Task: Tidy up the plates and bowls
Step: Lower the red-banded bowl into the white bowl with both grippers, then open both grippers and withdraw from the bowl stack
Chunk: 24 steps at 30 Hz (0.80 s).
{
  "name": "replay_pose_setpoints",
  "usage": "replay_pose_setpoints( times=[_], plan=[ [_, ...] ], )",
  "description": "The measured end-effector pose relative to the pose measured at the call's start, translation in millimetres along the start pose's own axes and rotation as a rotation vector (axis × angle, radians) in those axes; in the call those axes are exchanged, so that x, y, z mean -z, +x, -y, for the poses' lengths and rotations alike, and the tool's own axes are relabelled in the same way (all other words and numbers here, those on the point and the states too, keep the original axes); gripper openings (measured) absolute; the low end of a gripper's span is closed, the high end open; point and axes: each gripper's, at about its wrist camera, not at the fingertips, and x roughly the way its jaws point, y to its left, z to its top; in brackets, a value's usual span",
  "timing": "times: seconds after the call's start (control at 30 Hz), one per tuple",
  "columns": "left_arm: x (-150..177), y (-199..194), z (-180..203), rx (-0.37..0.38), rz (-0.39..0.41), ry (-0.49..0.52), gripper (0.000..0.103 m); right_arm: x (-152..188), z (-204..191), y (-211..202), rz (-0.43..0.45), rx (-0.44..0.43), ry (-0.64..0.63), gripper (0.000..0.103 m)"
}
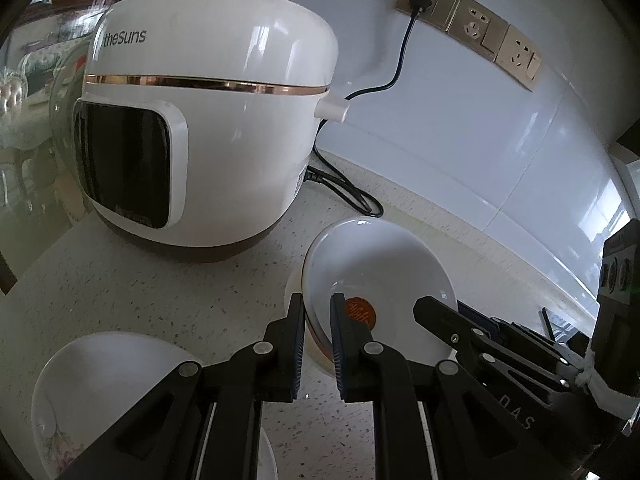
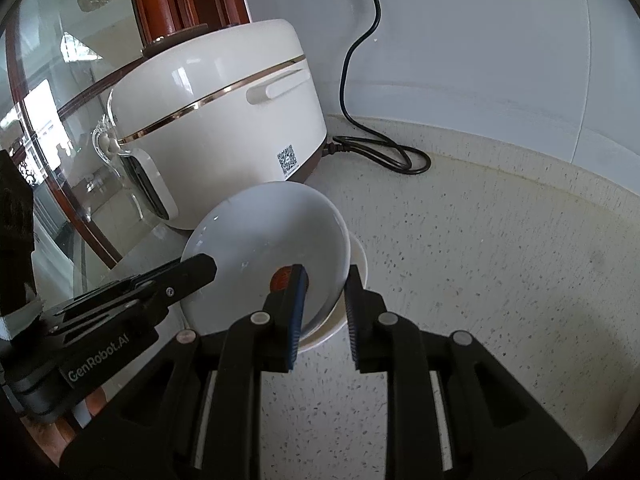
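The speckled pale stone surface point(image 1: 160, 280) fills the lower half of both views and meets a glossy white tiled wall point(image 1: 460, 120) at the upper right. A large white domed rice cooker point(image 1: 208, 128) with a gold band and a dark front panel stands at the upper left of the left wrist view; its black power cord point(image 1: 400, 60) runs up to a row of beige wall sockets point(image 1: 468, 24) and also lies looped on the surface beside the cooker. Just in front of the cooker, at centre frame, a glossy white round bowl point(image 1: 380, 264) with an orange round label inside sits tilted in a cream bowl with a brown rim line point(image 1: 316, 344). The left gripper point(image 1: 316, 308) has its blue-padded fingers straddling the white bowl's near rim, one inside and one outside, with the pads narrowly apart; whether they press the rim cannot be told. The right gripper point(image 2: 325, 276) straddles the opposite rim likewise, its fingers wider apart and not clamped. At the lower left, another white bowl with a faint floral print point(image 1: 100, 400) rests on the surface
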Motion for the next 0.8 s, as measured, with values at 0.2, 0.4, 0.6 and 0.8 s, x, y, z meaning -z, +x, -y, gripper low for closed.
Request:
replay_pose_setpoints(
  times=[0.2, 0.4, 0.6, 0.8],
  plan=[
    [2, 1, -1, -0.013, -0.001, 0.004, 0.013, 2, -3, 3, -0.011, 0.017, -0.014, 0.027],
    [4, 3, 0, -0.019, -0.008, 0.007, 0.013, 4, -5, 7, -0.015, 0.023, -0.025, 0.034],
    [3, 8, 0, -0.014, -0.013, 0.003, 0.013, 5, -9, 9, -0.012, 0.022, -0.038, 0.042],
    [3, 11, -2, -0.029, -0.013, -0.007, 0.017, 5, -6, 7, -0.007, 0.009, -0.015, 0.045]
  ],
)
